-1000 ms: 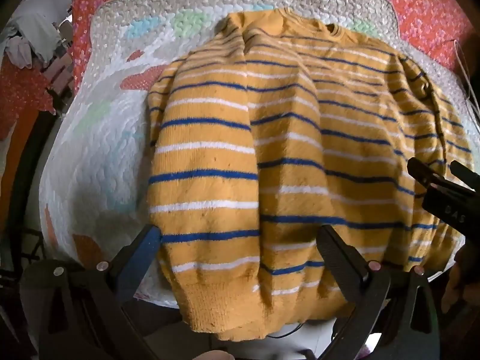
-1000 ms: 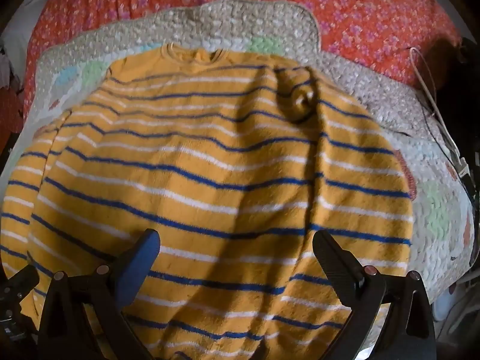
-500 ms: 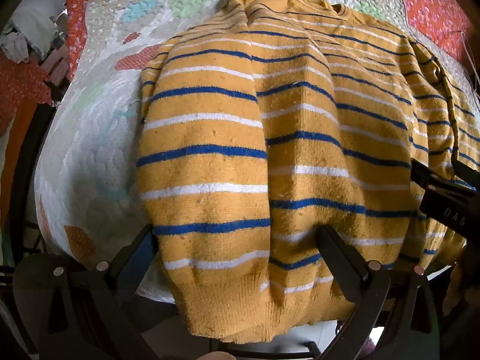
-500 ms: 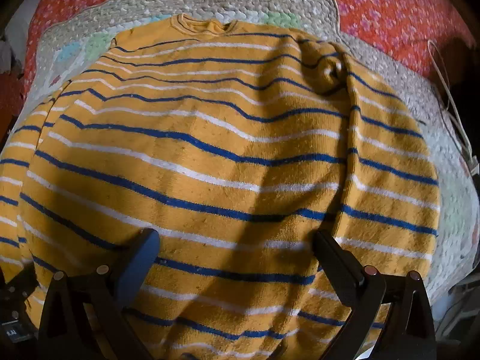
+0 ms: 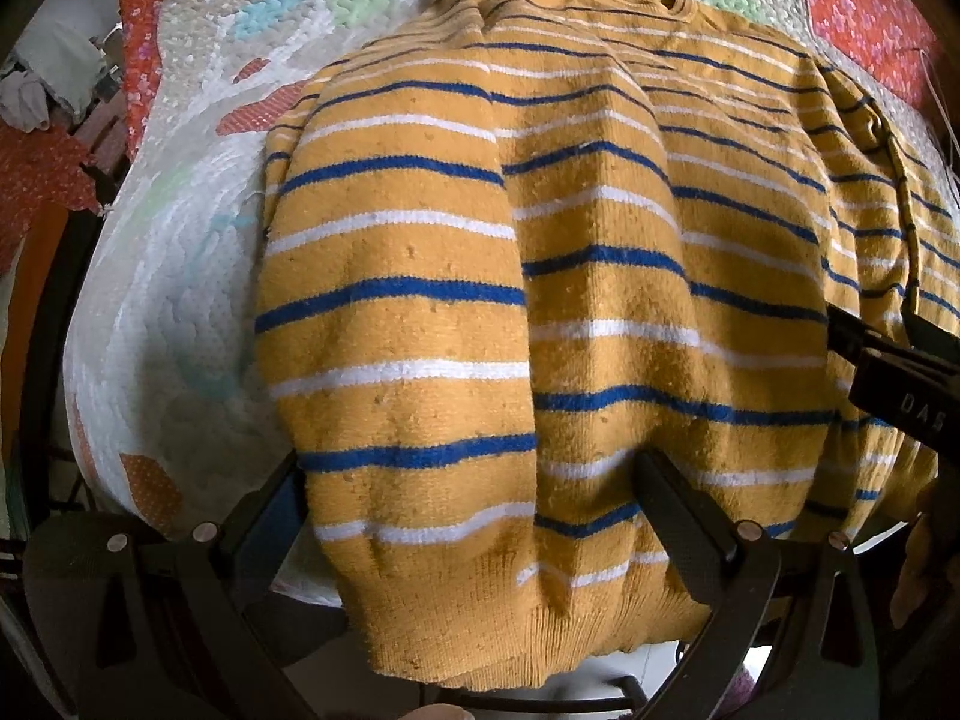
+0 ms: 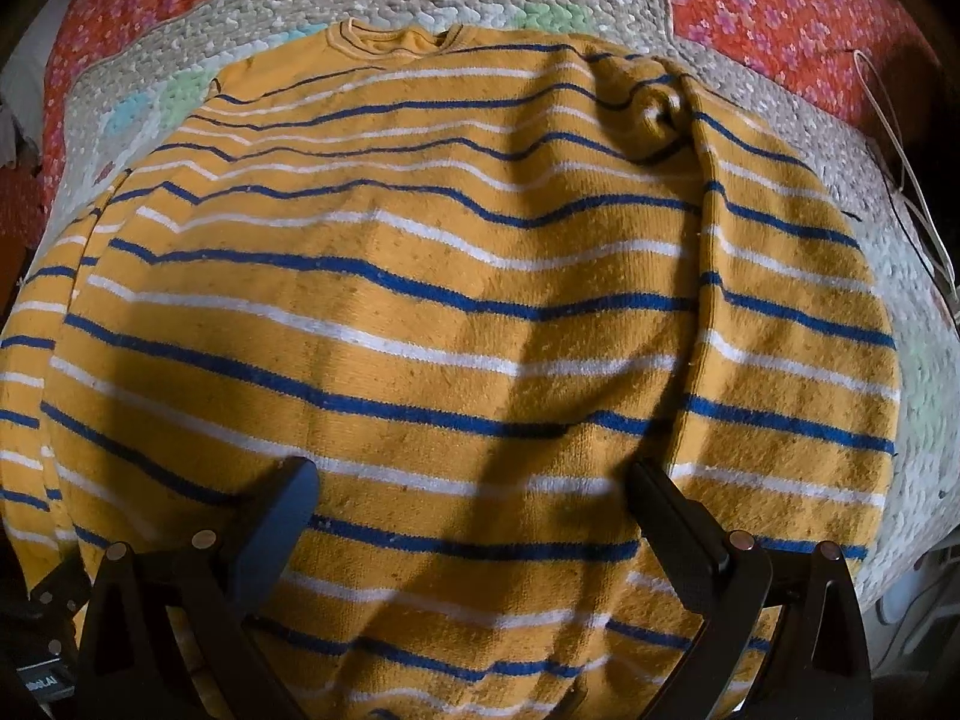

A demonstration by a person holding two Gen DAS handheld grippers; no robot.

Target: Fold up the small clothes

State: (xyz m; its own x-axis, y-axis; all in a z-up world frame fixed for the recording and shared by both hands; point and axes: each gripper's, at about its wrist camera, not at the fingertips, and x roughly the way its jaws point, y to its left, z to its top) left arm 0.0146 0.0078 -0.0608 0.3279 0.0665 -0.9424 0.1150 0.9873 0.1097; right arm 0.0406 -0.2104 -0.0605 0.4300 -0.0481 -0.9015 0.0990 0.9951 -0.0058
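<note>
A mustard-yellow knit sweater (image 5: 510,312) with blue and white stripes lies flat on a quilted mat, collar at the far end, both sleeves folded in over the body. Its ribbed hem hangs over the near edge. It fills the right wrist view (image 6: 456,324). My left gripper (image 5: 468,480) is open and empty, its fingers spread over the left sleeve near the hem. My right gripper (image 6: 474,492) is open and empty, low over the sweater's lower right part. The right gripper also shows at the right edge of the left wrist view (image 5: 900,372).
The pale quilted mat (image 5: 174,276) lies on a red floral bedspread (image 6: 780,6). A white cable (image 6: 900,138) runs along the right side of the bed. Clothes and furniture stand off the bed's left edge (image 5: 42,96).
Both grippers have moved forward and lower toward the sweater, which now looks larger in both views. Both stay open. The sweater has not moved.
</note>
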